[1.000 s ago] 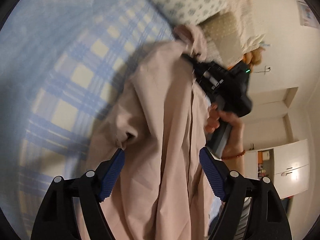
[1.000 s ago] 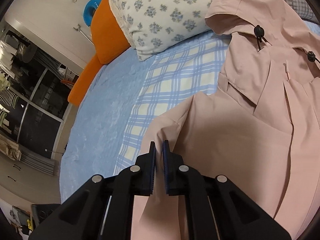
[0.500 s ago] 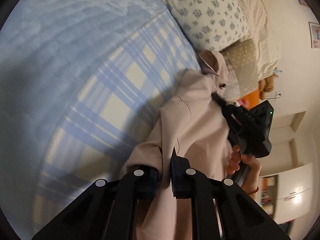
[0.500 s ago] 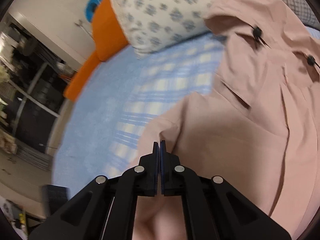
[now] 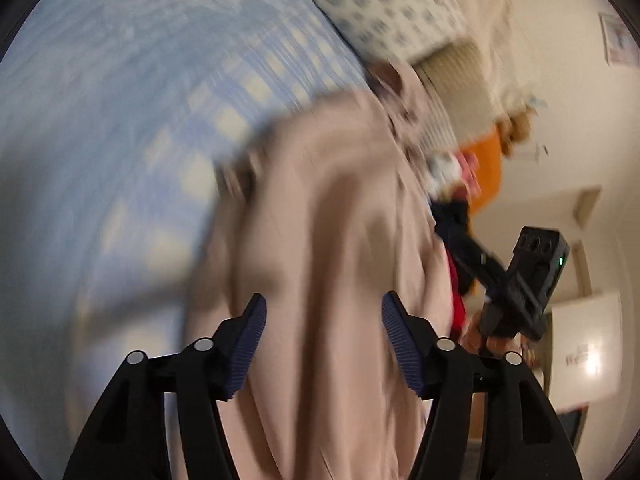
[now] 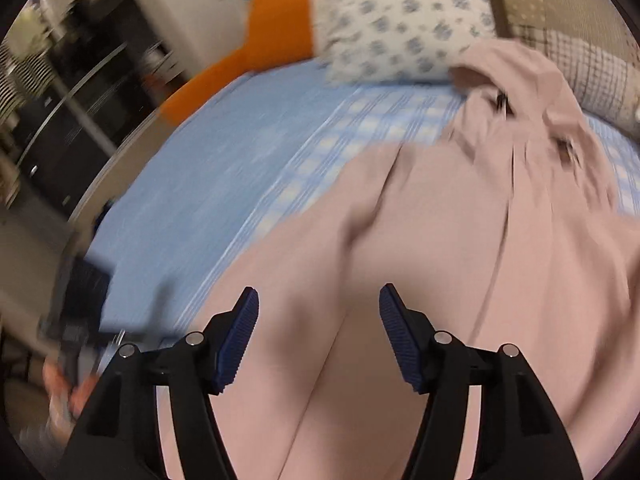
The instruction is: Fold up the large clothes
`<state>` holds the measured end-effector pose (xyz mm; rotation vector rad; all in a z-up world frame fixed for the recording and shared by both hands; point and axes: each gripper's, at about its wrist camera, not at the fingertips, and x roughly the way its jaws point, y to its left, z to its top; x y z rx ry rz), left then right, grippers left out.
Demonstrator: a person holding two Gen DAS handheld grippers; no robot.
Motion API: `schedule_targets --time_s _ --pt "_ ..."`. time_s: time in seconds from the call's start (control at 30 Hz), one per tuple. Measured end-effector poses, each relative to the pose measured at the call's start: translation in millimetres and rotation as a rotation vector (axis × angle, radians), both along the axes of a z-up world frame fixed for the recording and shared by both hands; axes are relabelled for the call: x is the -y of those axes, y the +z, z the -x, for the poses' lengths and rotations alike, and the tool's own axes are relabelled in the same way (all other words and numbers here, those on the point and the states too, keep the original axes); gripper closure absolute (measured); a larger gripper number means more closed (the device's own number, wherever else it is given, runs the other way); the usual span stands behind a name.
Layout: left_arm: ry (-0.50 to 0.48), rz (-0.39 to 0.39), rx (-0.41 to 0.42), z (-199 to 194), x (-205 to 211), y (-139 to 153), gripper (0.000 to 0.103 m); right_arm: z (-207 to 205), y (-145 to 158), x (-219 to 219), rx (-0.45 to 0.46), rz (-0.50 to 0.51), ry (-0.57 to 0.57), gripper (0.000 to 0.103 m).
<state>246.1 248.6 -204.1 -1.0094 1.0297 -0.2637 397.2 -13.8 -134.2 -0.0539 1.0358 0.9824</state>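
While both of our views are blurry, we can still see the pink hooded jacket (image 6: 440, 240) lying on the bed (image 6: 208, 184). Its hood is at the far end, touching the flowered pillow (image 6: 400, 12). Two dark cord stoppers sit near the hood. The rest of the jacket spreads toward us over the blue checked sheet (image 6: 360, 128), with soft folds running down it.

Our left gripper (image 5: 322, 344) has just been opening, and its blue pads stand wide apart. The pink cloth shows between them, but the pads do not press on it. Our right gripper (image 6: 318, 336) has just been opening too. Its pads also stand wide, above the near part of the jacket, and they hold nothing.

From the left view, we see the other black gripper off to the right of the jacket, with a hand (image 5: 492, 336) around its handle. An orange cushion (image 6: 276, 20) lies to the left of the flowered pillow. A checked tan pillow (image 6: 580, 48) sits to the right of the hood.
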Motion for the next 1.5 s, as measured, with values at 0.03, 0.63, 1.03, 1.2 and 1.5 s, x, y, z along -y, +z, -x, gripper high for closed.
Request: schedule_targets --time_s 0.03,0.63,1.03,1.2,1.5 --pt "-0.025 0.009 -0.002 11.4 9.4 3.5 0.036 36.4 2.2 20.6 -0.044 -0.004 0.030 0.040" --pt "-0.137 -0.075 -0.050 10.0 74.3 3.3 0.033 287.0 -36.9 106.5 -0.236 -0.054 0.150 0.079" --pt "-0.292 -0.243 -0.125 1.1 126.0 -10.1 0.027 272.8 -54.3 117.1 -0.238 0.029 0.088 0.053" --pt "-0.318 -0.301 -0.012 11.0 131.2 43.0 0.024 239.4 7.7 139.1 -0.017 -0.028 0.041 0.032" --pt "-0.304 -0.406 0.135 9.5 137.1 99.8 0.014 137.5 26.5 152.2 0.043 -0.091 -0.153 0.028"
